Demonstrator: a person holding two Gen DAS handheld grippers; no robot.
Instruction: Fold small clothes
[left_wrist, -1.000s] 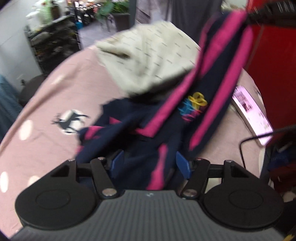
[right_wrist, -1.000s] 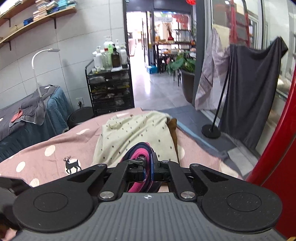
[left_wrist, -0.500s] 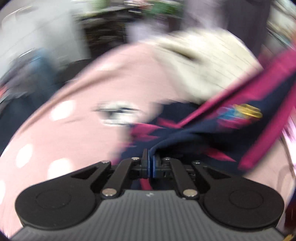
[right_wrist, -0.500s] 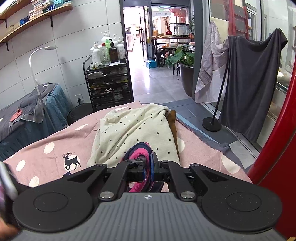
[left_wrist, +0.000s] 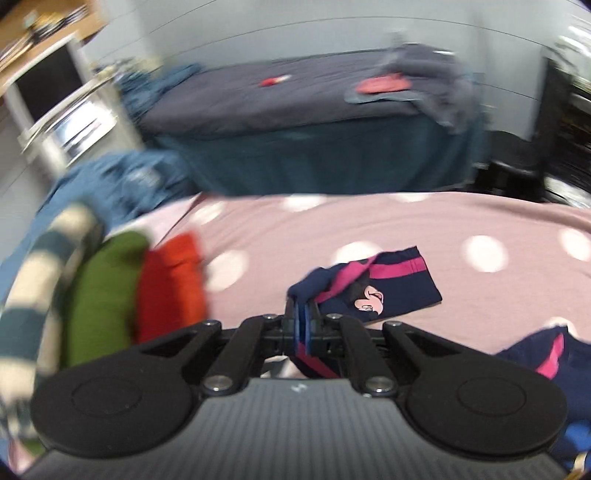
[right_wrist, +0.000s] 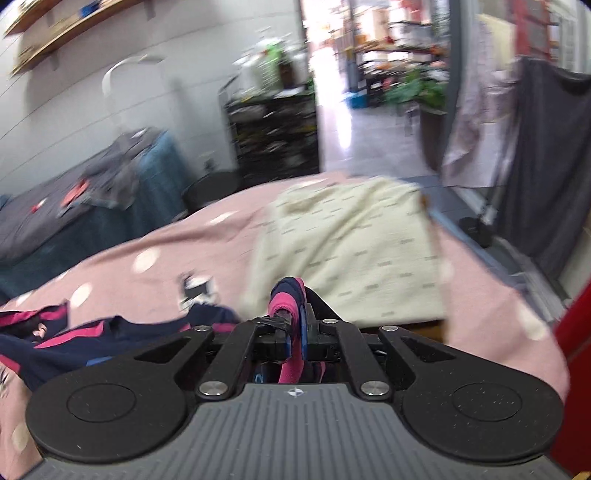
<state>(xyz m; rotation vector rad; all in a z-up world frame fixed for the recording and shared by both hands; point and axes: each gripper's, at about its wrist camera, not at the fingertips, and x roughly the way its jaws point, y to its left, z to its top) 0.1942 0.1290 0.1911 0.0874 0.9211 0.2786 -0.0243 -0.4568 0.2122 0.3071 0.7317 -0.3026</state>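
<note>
In the left wrist view, the left tool (left_wrist: 303, 320) has its blue pads pressed together on a bunched edge of the navy garment (left_wrist: 384, 291), the navy-and-pink piece with a cartoon face printed on it. The rest of that cloth lies spread on the pink dotted bedspread (left_wrist: 388, 229) just ahead of the tool, so the pinch looks like a corner grip meant to draw the fabric flat or to carry an edge over for a fold. Off to the left, a red piece (left_wrist: 171, 280), a green piece (left_wrist: 105, 291) and a striped piece (left_wrist: 33, 280) sit side by side, blurred; they may be a row of finished clothes kept away from the working area, though the blur leaves that uncertain. In the right wrist view, the right tool (right_wrist: 293, 330) is clamped on a pink-and-navy roll of the same cloth, which sticks up between its pads, while the rest of the garment trails low to the left across the bedspread. Holding two separate points probably lets the person stretch the piece between both hands before laying it down. Beyond the tool, a cream spotted garment (right_wrist: 351, 251) lies spread on the bed, apparently waiting its turn.
</note>
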